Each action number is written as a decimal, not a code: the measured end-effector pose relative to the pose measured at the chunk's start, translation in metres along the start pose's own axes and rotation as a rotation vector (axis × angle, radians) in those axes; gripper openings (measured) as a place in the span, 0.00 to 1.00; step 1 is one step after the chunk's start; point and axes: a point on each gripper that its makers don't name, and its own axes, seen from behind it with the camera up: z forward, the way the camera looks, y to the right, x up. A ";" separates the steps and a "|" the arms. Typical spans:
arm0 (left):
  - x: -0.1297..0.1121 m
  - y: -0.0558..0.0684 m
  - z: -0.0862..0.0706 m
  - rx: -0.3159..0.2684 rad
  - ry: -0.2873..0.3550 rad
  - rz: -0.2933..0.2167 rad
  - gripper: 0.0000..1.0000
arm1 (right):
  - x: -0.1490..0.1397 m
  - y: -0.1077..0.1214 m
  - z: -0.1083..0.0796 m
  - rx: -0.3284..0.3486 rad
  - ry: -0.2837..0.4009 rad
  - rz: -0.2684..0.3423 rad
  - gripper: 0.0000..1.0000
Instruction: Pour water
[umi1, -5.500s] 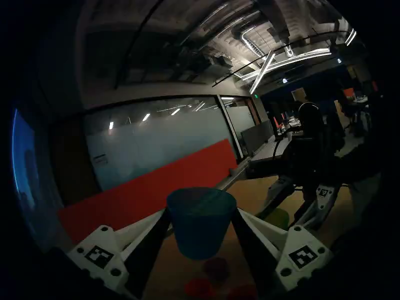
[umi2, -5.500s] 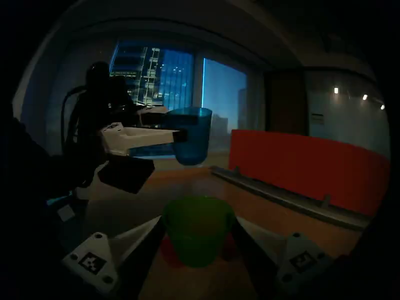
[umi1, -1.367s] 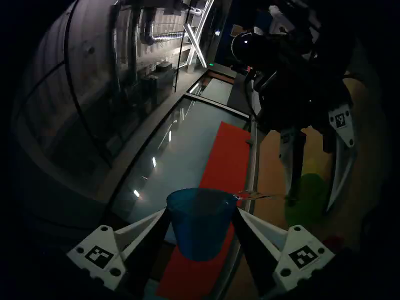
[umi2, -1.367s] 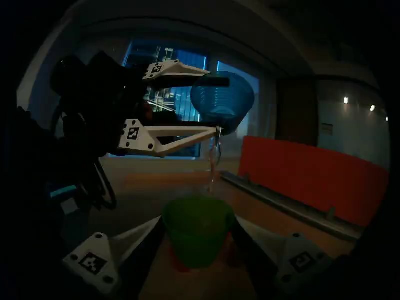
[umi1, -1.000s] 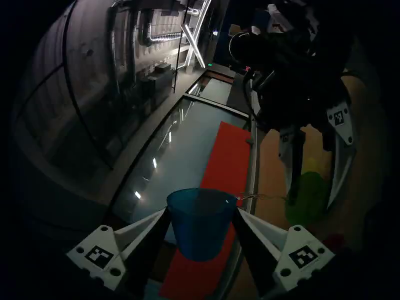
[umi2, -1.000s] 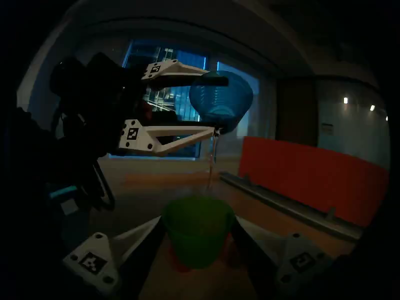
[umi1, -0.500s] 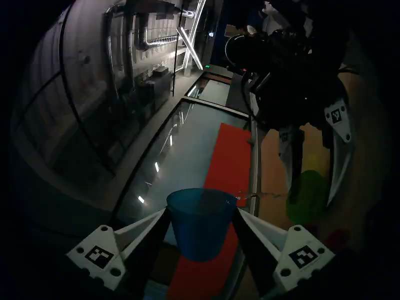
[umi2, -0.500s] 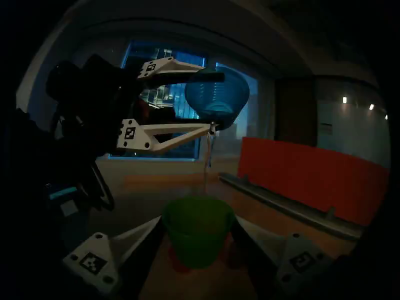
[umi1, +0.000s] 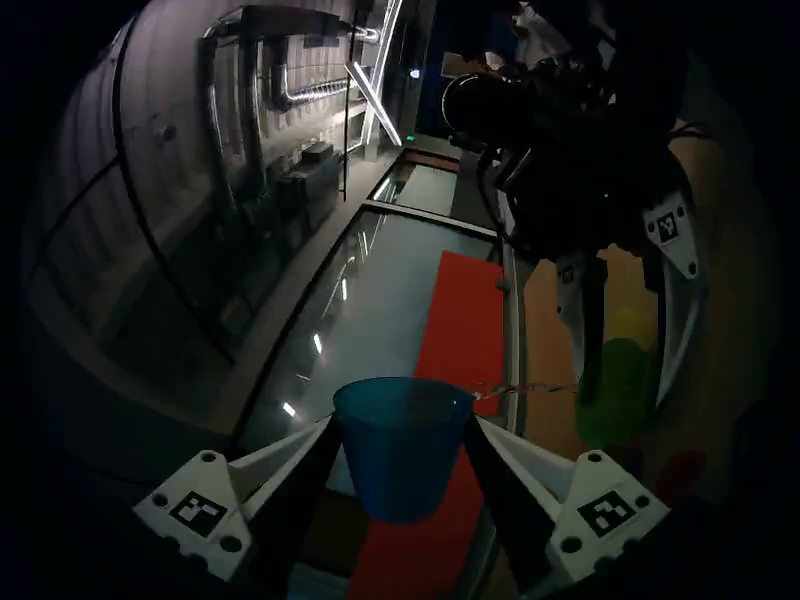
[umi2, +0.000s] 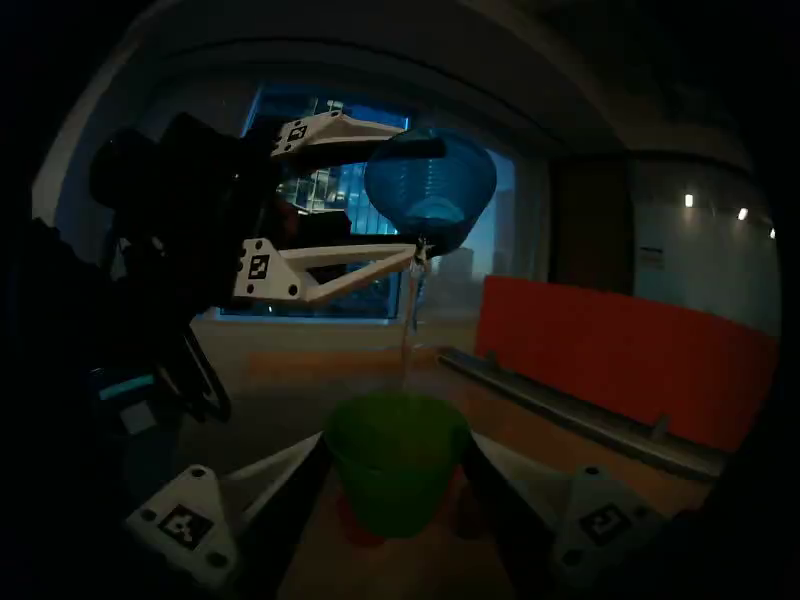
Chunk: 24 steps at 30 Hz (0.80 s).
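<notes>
Right now the right gripper (umi2: 397, 440) is pinching the green cup (umi2: 397, 478) upright, both fingers pressing its sides. Just above it, the left gripper (umi2: 428, 200) is squeezing the blue cup (umi2: 445, 175), tipped on its side, and a thin stream of water (umi2: 408, 320) is running from its rim down into the green cup. Farther back, a red panel (umi2: 620, 340) is showing.
</notes>
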 end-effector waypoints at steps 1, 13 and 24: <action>0.000 0.000 0.000 -0.001 0.001 0.004 0.85 | 0.000 0.000 0.000 0.000 0.000 0.000 0.95; 0.003 -0.004 -0.002 -0.002 0.008 0.039 0.85 | 0.000 0.001 0.000 -0.004 0.002 0.000 0.95; 0.005 -0.007 0.000 0.002 0.012 0.074 0.85 | 0.002 0.002 -0.001 -0.006 0.007 0.001 0.95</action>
